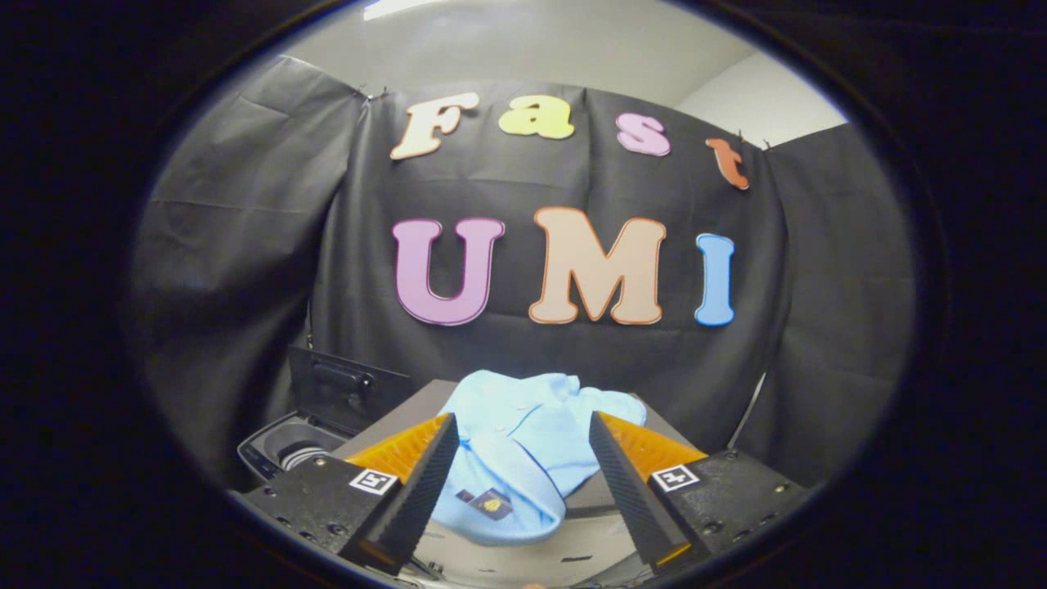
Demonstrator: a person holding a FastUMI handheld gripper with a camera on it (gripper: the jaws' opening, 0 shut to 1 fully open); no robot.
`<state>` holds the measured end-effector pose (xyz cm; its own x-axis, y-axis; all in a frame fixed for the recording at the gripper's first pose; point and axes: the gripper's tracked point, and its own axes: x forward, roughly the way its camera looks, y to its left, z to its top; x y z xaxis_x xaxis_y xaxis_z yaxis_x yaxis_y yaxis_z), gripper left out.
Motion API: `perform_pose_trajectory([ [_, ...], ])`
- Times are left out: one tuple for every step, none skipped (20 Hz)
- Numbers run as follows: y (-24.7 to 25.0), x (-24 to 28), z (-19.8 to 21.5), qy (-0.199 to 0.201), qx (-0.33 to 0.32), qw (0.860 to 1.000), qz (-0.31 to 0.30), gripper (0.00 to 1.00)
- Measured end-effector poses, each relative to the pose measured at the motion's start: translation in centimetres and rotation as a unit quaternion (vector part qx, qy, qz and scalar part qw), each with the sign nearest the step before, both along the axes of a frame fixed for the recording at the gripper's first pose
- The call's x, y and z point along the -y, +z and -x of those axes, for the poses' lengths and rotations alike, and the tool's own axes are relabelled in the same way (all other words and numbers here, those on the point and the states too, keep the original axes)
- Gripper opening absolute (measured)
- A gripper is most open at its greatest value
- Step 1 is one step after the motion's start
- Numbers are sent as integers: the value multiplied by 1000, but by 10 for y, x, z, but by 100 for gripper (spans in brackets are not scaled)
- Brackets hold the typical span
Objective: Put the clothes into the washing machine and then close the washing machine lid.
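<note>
The washing machine (286, 446) sits low beyond the left finger with its lid (343, 391) propped upright, well clear of the grey tabletop (589, 495) that carries the work. The light blue shirt (523, 442) lies bunched there, just ahead of the claw (517, 483), whose fingers stand wide apart and grip nothing. To grasp well, I judge it should drop onto the thickest fold before closing, so no sleeve trails.

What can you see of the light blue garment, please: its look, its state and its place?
The light blue garment looks like soft cloth, perhaps a polo shirt with small buttons, and has a dark patch with a yellow mark near its lower edge. It lies crumpled on a grey surface, partly hanging over the front edge. It sits between the open fingers of the gripper, which do not press it.
</note>
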<state>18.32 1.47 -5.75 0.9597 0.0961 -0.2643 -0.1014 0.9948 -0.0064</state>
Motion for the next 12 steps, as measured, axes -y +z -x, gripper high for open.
perform_pose_trajectory([
  [-5, -2, -15, 1, -23, 1000, -8, 97],
  [-9, -3, -29, -1, -43, 999, -13, 97],
  [-16, -6, -40, 1, -66, 998, -13, 97],
  [-21, -7, -54, 3, -82, 997, -9, 97],
  [-30, -6, -66, -1, -102, 995, -4, 97],
  [-39, -6, -76, -2, -118, 993, 3, 98],
  [-50, -7, -83, -4, -136, 991, 8, 98],
  [-62, -6, -86, -6, -158, 987, 9, 98],
  [-72, -7, -89, -9, -174, 985, 2, 98],
  [-81, -7, -93, -12, -188, 982, -6, 98],
  [-89, -6, -94, -17, -199, 980, -11, 98],
  [-96, -4, -95, -24, -206, 978, -13, 98],
])
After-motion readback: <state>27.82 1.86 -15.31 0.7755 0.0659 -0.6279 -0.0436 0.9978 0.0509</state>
